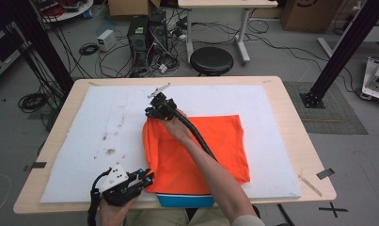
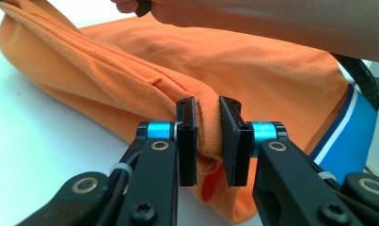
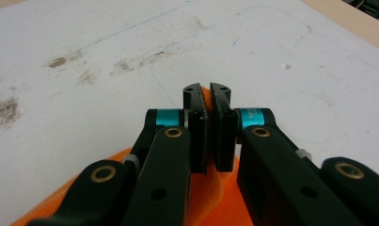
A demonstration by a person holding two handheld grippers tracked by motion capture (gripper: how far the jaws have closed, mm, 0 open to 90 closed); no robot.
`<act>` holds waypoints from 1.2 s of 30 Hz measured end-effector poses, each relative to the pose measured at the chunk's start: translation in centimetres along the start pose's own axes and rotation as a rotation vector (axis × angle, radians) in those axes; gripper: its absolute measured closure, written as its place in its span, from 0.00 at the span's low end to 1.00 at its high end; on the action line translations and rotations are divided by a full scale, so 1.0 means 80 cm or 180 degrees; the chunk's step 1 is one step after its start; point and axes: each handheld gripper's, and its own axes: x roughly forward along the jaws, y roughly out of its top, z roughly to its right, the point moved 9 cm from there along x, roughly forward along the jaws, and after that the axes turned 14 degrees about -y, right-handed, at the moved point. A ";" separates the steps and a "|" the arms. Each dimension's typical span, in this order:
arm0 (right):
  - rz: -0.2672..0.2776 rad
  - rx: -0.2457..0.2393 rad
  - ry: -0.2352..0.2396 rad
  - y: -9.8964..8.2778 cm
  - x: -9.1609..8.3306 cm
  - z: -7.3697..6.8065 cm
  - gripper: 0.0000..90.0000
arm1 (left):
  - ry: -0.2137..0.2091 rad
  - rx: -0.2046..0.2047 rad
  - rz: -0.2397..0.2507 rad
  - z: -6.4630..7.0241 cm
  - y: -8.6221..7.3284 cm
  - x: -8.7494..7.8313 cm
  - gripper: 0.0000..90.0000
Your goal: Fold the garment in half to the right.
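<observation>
An orange shirt (image 1: 210,141) with a blue and white band (image 1: 185,201) at its near hem lies folded on the white mat (image 1: 102,122). My left gripper (image 1: 148,179) is at the shirt's near left corner, shut on a bunched fold of orange cloth (image 2: 207,136). My right gripper (image 1: 152,112) is at the far left corner, with the forearm lying across the shirt. Its jaws are shut on a thin edge of the orange cloth (image 3: 207,101). The shirt's left edge (image 1: 147,141) is lifted between the two grips.
The white mat covers most of a wooden table (image 1: 295,117); brown stains (image 1: 109,150) mark the mat left of the shirt. Beyond the far edge stand a black stool (image 1: 211,60), computer cases (image 1: 147,35) and tangled cables. Tape pieces (image 1: 324,173) sit at the right corner.
</observation>
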 end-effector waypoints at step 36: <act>0.0109 0.0316 -0.0191 -0.044 -0.057 0.081 0.97 | -0.0162 0.0176 -0.0135 0.037 0.035 0.078 0.87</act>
